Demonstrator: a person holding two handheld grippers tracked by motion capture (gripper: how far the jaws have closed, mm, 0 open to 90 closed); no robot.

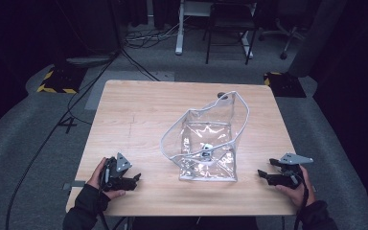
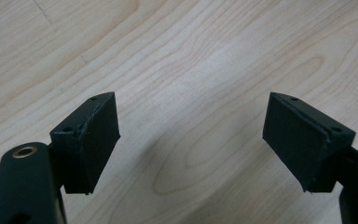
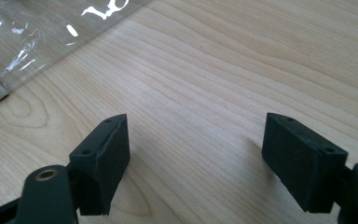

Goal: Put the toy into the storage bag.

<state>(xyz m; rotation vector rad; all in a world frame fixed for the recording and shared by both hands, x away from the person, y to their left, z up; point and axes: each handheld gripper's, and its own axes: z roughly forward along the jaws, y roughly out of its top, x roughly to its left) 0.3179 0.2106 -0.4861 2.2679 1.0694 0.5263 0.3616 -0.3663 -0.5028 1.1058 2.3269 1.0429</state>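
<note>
Here, left claw (image 2: 191, 144) parted, empty, right claw (image 3: 196, 161) likewise, over table (image 1: 139, 110).

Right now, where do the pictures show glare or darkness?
High view: white glare on the clear plastic bag, and the room around the table is dark. Right gripper view: bright reflections on the bag. Left gripper view: even light, soft shadow on the wood.
</note>
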